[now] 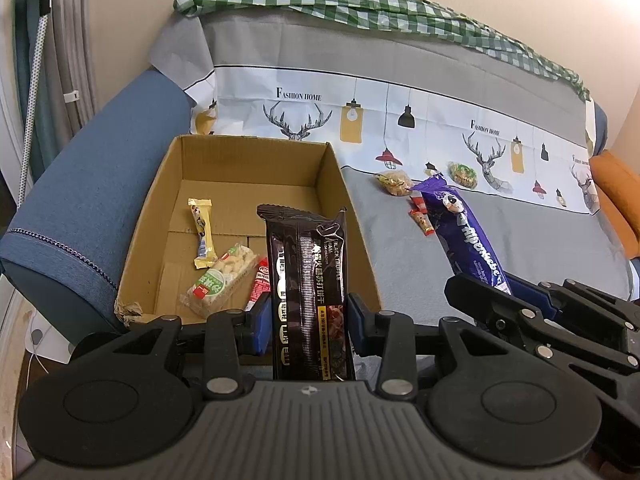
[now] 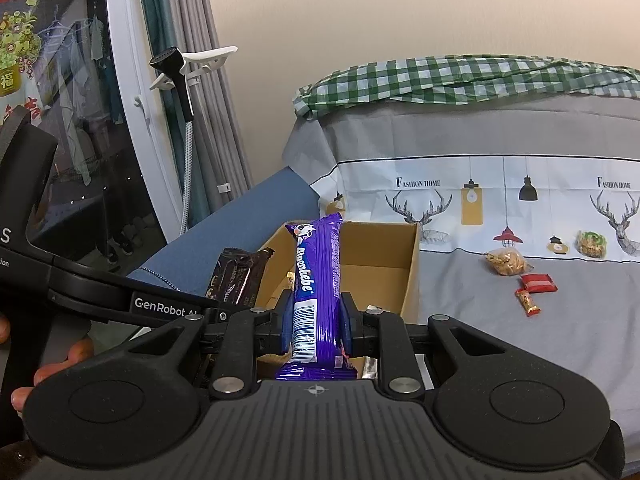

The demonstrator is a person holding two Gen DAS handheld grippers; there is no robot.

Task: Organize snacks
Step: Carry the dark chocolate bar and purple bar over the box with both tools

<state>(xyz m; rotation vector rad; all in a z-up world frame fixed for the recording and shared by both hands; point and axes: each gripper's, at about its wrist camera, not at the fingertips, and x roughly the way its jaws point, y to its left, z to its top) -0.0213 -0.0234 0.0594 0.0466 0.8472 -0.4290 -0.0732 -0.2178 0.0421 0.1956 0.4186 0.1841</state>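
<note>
Holding one snack apiece, both tools hang just in front of the cardboard box [image 1: 248, 216], which sits on the covered sofa [image 1: 520, 240] against its blue armrest [image 1: 92, 208]. The left hand-held gripper [image 1: 308, 320] is closed on a black truffle cracker pack [image 1: 306, 280], standing upright between the blue pads at the box's near rim. The right hand-held gripper [image 2: 314, 320] is clamped on a purple Alpenliebe pack [image 2: 316, 280], also upright, just right of the box's near corner.

Risks, as I judge them: both packs are long, glossy and gripped near the lower end, so either could swivel or slide out before it clears the rim. The two tools sit close together, and lowering both at once could knock them into each other or catch the box wall and shove the light box aside. A tall pack dropped on end may land on the peanut packet [image 1: 222, 276] and slim bar [image 1: 202, 232] already inside.

The black pack is a flat foil sleeve with a crimped top. The purple one is a plump tube with a barcode facing the camera. Four small snacks [image 2: 532, 280] lie loose on the cover, well right of the box.
</note>
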